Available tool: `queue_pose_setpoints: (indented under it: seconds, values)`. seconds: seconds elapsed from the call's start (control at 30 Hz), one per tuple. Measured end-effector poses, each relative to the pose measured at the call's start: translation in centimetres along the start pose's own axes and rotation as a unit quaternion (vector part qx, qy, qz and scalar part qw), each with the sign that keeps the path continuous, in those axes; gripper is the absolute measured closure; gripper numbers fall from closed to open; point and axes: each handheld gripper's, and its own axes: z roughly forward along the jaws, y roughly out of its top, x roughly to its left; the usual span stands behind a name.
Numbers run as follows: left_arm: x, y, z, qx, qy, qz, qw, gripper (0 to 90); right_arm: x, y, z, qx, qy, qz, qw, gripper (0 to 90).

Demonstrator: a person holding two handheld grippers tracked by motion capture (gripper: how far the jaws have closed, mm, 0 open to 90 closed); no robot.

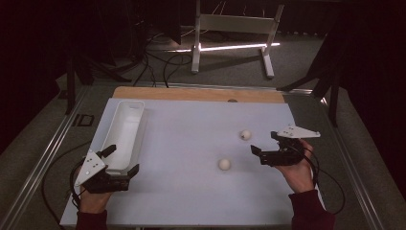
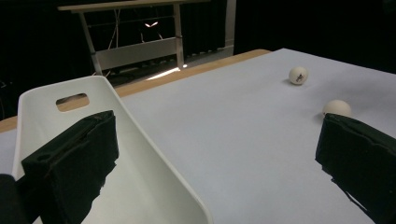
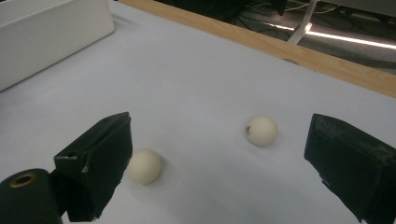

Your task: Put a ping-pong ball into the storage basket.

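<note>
The pale tabletop (image 1: 191, 143) carries a long white bin (image 1: 125, 134) along its left side, open end up and bare inside as far as the high view reaches. The left gripper (image 1: 122, 160) stands at the bin's near end with its jaws spread wide, one over the bin's inside and one outside its wall, gripping nothing. The right gripper (image 1: 265, 145), jaws likewise wide and holding nothing, hovers near the right edge, aimed toward two small balls. The nearer ball (image 3: 143, 166) lies just beside its left jaw; the farther ball (image 3: 262, 130) sits between the jaws farther off, bearing a small dark mark. Both balls are off-white, round and matte, apart from each other on the open surface. The step looks like the approach before a first pick; next, the right gripper needs to centre on one ball, descend and close gently, since a round ball may roll away.
</note>
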Motion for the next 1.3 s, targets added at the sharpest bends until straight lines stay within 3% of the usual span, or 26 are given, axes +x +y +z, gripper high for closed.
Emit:
queue_pose_setpoints:
  seconds: [1.3]
  values:
    - [0.0, -0.3, 0.1, -0.003, 0.004, -0.004, 1.0000, 0.1, -1.5, 3.7, 2.7, 0.045, -0.017, -0.005, 0.9988, 7.3]
